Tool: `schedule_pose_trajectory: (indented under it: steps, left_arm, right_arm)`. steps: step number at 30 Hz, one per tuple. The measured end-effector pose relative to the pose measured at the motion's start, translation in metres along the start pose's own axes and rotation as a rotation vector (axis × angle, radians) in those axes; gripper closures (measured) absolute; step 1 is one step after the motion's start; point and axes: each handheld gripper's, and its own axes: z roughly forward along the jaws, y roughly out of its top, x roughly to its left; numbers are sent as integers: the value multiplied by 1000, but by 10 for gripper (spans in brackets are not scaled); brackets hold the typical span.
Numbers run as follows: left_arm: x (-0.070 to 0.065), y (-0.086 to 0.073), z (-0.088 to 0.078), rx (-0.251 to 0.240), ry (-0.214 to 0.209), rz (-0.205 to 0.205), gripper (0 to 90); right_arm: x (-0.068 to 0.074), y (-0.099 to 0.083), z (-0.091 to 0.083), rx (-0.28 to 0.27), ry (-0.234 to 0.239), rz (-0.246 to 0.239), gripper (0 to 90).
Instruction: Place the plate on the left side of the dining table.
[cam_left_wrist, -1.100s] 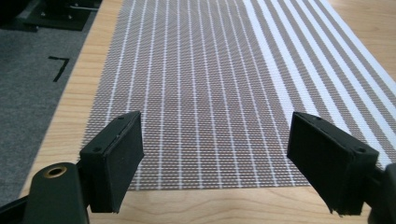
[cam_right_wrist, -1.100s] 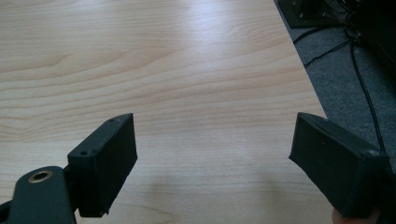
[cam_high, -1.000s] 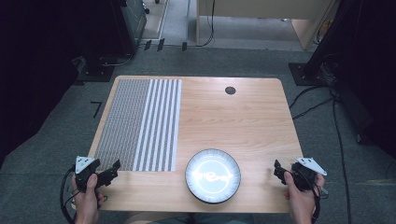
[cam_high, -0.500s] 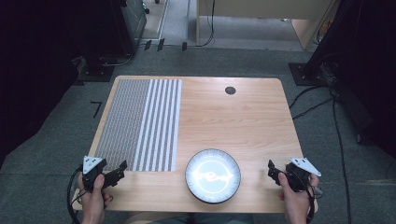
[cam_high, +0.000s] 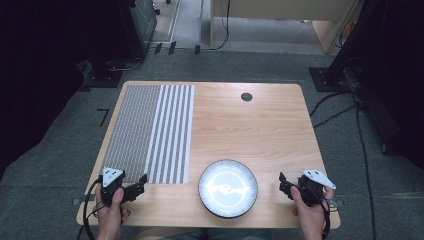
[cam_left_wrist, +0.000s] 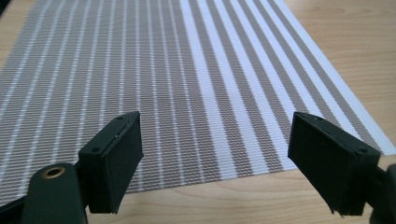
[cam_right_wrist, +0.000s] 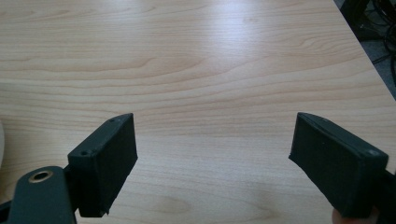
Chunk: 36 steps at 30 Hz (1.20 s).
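A grey-and-white striped placemat (cam_high: 150, 132) lies flat on the left half of the wooden table (cam_high: 250, 130). A round white plate with a dark rim (cam_high: 228, 188) sits near the front edge, in the middle. My left gripper (cam_high: 141, 184) hovers at the mat's near corner, open with nothing between its jaws. In the left gripper view the left gripper (cam_left_wrist: 215, 123) looks along the placemat (cam_left_wrist: 196, 70) from its front edge. My right gripper (cam_high: 283, 186) is open and empty just right of the plate; in the right gripper view the right gripper (cam_right_wrist: 215, 120) faces bare wood (cam_right_wrist: 210, 70).
A small black round grommet (cam_high: 246, 97) is set in the table near the far edge. Cables (cam_high: 360, 130) run over the carpet on the right. Dark equipment stands at the left and right, and a wooden desk (cam_high: 280, 15) at the back.
Both hands have come inward over the table's front edge: the left gripper moved right to the mat's corner, the right gripper moved left toward the plate. Jaws stayed wide.
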Motion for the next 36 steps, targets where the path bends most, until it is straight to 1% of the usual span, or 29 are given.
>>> schedule_pose_trajectory:
  steps: [2,9,15,21,26,32,36]
  left_arm:
    - [-4,0,0,4,-7,14,178]
    - [-14,-1,3,6,-15,32,178]
    - [-21,-1,5,9,-32,39,178]
    - [-31,-2,8,9,-52,48,178]
    - [-40,-2,11,16,-60,60,178]
    - [-49,-4,14,19,-68,55,178]
    - [-56,-4,15,13,-68,69,176]
  right_arm:
    - [3,0,1,-1,6,-3,144]
    - [10,0,3,2,21,-12,144]
    - [17,-1,4,8,30,-25,144]
    - [22,-2,4,9,40,-32,144]
    - [25,-2,4,9,45,-31,144]
    - [28,-2,4,8,54,-30,145]
    - [30,-3,3,7,62,-29,145]
